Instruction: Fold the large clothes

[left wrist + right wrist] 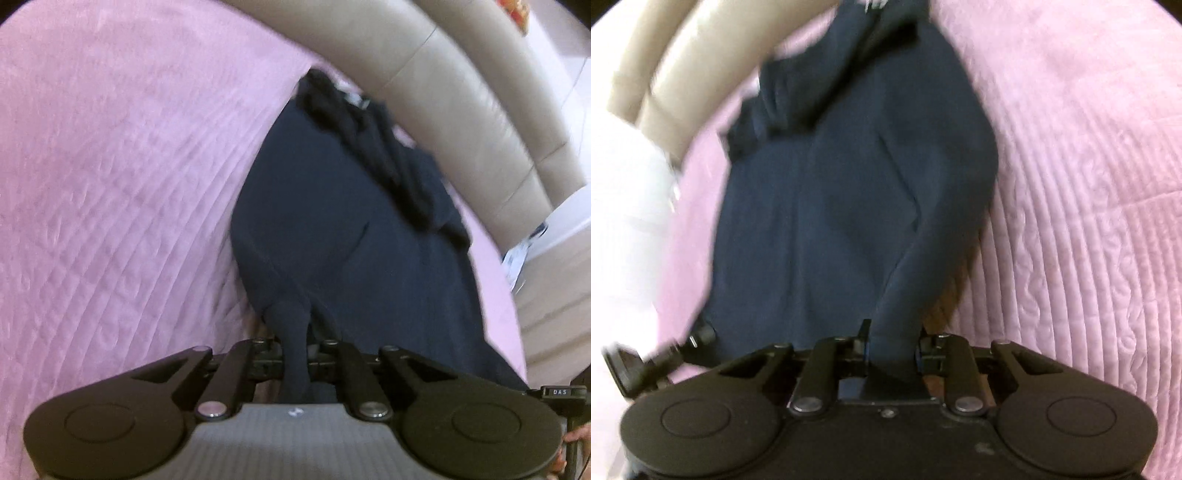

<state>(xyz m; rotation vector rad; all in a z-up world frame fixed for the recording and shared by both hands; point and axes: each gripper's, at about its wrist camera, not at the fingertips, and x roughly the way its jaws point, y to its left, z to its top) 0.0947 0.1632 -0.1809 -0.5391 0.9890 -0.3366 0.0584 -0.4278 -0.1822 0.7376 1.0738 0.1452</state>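
**On the pink quilt, fold barely begun**

On the quilt (110, 184) lies the navy garment (332, 229), bunched at its far end by the headboard (461, 110). My left gripper (293, 343) and right gripper (892, 343) each pinch 1 near corner. No fold shows yet; all folding remains.

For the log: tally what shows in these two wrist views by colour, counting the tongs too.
Navy: 1, the large dark navy fabric garment, pinched by both tongs
Pink: 1, the quilted pink bedspread
Beige: 1, the padded beige leather-look headboard
Black: 2, the left tongs and the right tongs
Total: 5
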